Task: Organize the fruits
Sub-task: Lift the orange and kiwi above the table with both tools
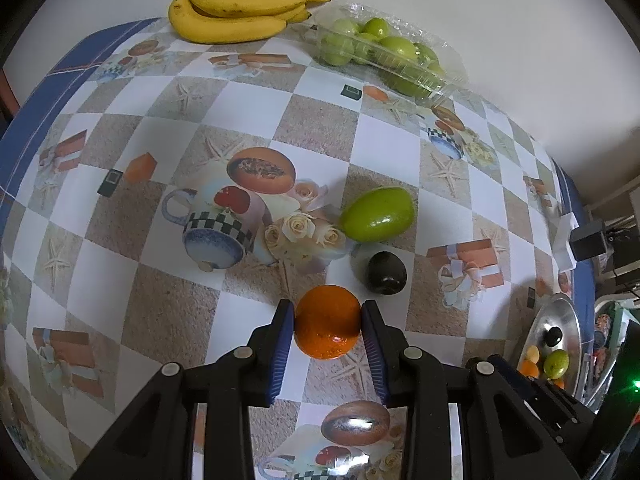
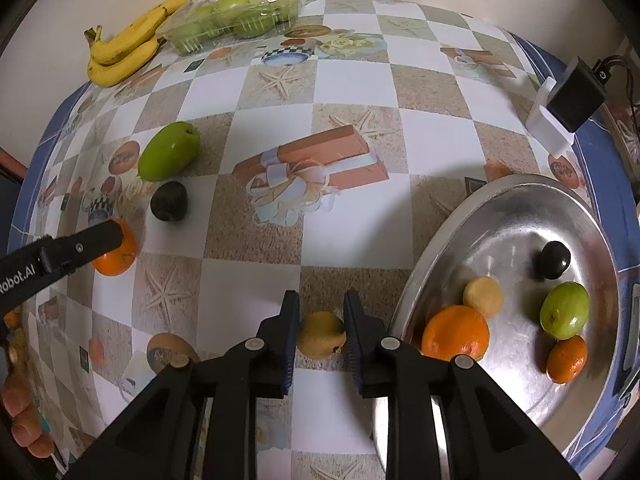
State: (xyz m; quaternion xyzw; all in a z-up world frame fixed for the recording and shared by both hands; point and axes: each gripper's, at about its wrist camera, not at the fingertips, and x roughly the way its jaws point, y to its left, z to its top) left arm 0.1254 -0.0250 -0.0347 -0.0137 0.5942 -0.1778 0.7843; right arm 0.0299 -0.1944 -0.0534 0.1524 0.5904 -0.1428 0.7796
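My left gripper point(image 1: 328, 308) is shut on an orange point(image 1: 326, 328), its blue pads pressed against both sides, just above the checkered tablecloth. The right wrist view shows the same orange point(image 2: 120, 258) behind a black left finger point(image 2: 92, 240). My right gripper point(image 2: 321, 300) is shut on a small yellow fruit point(image 2: 321, 334), beside the rim of a metal tray point(image 2: 500, 216). The tray holds a large orange point(image 2: 456, 332), a small yellow fruit point(image 2: 483, 296), a dark fruit point(image 2: 555, 260), a green fruit point(image 2: 565, 310) and a small orange point(image 2: 567, 359).
A loose green fruit point(image 1: 378, 214) and a dark fruit point(image 1: 386, 272) lie just beyond the left gripper. Bananas point(image 1: 240, 8) and a clear box of green fruits point(image 1: 384, 52) sit at the far edge by the wall. A black device point(image 2: 576, 96) stands at the right edge.
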